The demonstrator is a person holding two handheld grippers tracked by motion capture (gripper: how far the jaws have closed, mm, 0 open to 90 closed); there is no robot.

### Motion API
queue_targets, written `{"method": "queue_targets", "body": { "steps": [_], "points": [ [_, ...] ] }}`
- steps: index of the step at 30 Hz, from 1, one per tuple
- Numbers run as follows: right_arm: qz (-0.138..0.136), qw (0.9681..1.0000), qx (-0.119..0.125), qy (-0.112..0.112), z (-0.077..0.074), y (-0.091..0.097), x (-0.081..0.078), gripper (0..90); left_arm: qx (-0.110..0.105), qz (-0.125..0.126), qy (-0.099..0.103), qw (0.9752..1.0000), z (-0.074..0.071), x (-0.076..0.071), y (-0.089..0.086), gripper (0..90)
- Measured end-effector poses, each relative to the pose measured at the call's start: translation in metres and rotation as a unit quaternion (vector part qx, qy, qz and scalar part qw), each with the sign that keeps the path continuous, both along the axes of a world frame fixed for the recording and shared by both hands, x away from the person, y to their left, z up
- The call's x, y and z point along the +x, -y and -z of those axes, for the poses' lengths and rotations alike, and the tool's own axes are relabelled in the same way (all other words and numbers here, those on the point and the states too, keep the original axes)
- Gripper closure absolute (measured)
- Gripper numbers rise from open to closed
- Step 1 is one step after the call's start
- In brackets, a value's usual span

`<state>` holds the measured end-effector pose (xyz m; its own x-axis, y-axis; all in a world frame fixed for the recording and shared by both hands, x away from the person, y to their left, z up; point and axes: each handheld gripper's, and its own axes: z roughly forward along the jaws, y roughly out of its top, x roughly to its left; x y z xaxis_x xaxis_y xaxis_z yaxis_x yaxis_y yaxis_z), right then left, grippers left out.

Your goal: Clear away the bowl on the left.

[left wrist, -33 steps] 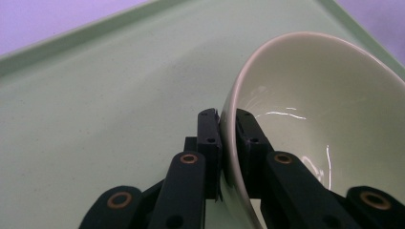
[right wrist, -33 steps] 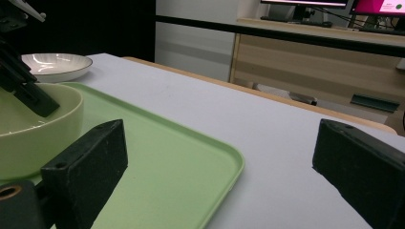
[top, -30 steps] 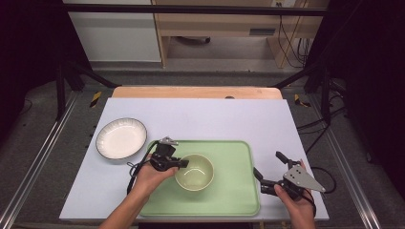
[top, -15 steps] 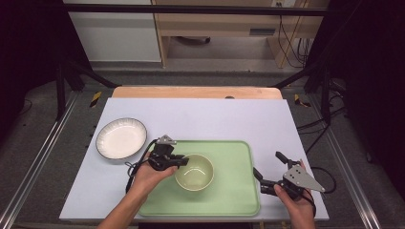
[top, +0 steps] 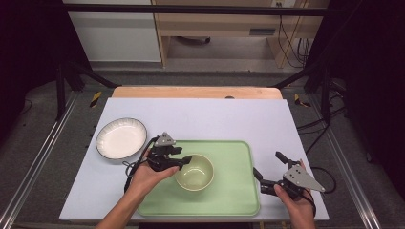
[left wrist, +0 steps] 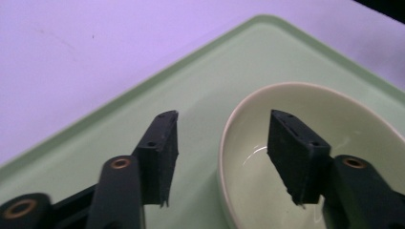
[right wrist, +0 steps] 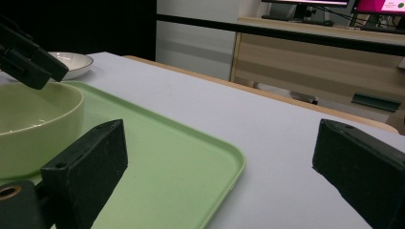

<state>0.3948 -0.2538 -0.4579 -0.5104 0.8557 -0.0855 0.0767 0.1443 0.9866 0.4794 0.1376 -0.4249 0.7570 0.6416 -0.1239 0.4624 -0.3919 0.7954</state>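
Since the earlier frame, my left hand-held gripper [top: 185, 161] has just been opening its jaws, which now straddle the near rim of the pale green bowl [top: 195, 172] without pressing it: one jaw outside, one inside. That bowl sits on the green tray [top: 234, 191], left of its middle, on the white surface [top: 215, 119]. My right hand-held gripper [top: 269, 168] rests wide open with nothing between its jaws, just beside the tray's right edge. A white plate [top: 121, 138] lies left of the tray
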Motion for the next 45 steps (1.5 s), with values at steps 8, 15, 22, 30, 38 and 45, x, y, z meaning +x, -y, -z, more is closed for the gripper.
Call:
{"method": "queue_targets", "body": {
  "steps": [8,15,22,30,38,45],
  "points": [
    [-0.001,1.0000,0.000,0.002,-0.001,-0.001,-0.002,4.7,-0.028,0.041,0.055,0.9973,-0.006,-0.007,-0.001,19.4],
    [0.000,1.0000,0.000,0.002,0.000,0.000,-0.001,4.7,-0.057,0.065,0.081,0.9930,-0.012,-0.011,-0.003,15.2],
    [0.000,1.0000,0.000,0.003,-0.001,0.000,-0.001,4.6,-0.067,0.064,0.092,0.9915,-0.013,-0.013,-0.006,12.2],
    [0.001,1.0000,0.000,0.003,0.000,0.000,-0.001,4.4,-0.096,0.087,0.107,0.9857,-0.017,-0.019,-0.018,6.3],
    [0.000,1.0000,0.000,0.003,-0.001,0.000,-0.001,4.4,-0.109,0.089,0.122,0.9825,-0.018,-0.024,-0.030,4.1],
    [0.000,1.0000,0.000,0.004,0.000,0.000,-0.001,4.3,-0.134,0.072,0.131,0.9796,-0.020,-0.024,-0.048,4.2]
  ]
}}
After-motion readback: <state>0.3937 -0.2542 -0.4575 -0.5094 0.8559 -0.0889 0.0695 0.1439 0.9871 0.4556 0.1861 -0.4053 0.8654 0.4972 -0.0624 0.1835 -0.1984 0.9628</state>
